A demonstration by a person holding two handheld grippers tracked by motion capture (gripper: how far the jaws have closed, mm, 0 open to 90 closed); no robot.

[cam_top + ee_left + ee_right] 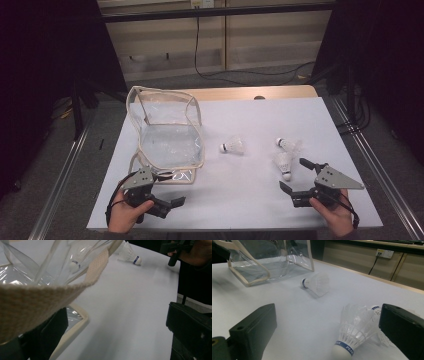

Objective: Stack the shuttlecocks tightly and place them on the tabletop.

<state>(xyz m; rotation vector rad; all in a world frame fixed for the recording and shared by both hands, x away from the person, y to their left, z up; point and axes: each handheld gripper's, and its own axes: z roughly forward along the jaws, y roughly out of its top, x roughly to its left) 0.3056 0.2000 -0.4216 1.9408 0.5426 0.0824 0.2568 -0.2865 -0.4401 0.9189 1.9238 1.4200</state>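
A clear plastic bag point(167, 135) with beige trim stands open on the white table point(240, 195); its woven strap point(37, 297) drapes across my left gripper's left jaw. My left gripper point(172, 188) is open at the bag's near edge, nothing clamped. Three white shuttlecocks lie right of the bag: one alone point(232, 146), one farther right point(287, 145), one nearest me point(284, 164). My right gripper point(300, 176) is open just before the nearest shuttlecock point(353, 330), which lies between its spread jaws. Another shuttlecock point(375, 311) peeks from behind the right jaw.
The table's near edge runs just under both hands. Bare white surface point(235, 180) lies between the grippers. A wooden strip point(250, 93) borders the far edge; a black cable point(210, 70) trails on the floor beyond. Metal rails point(65, 170) flank the table.
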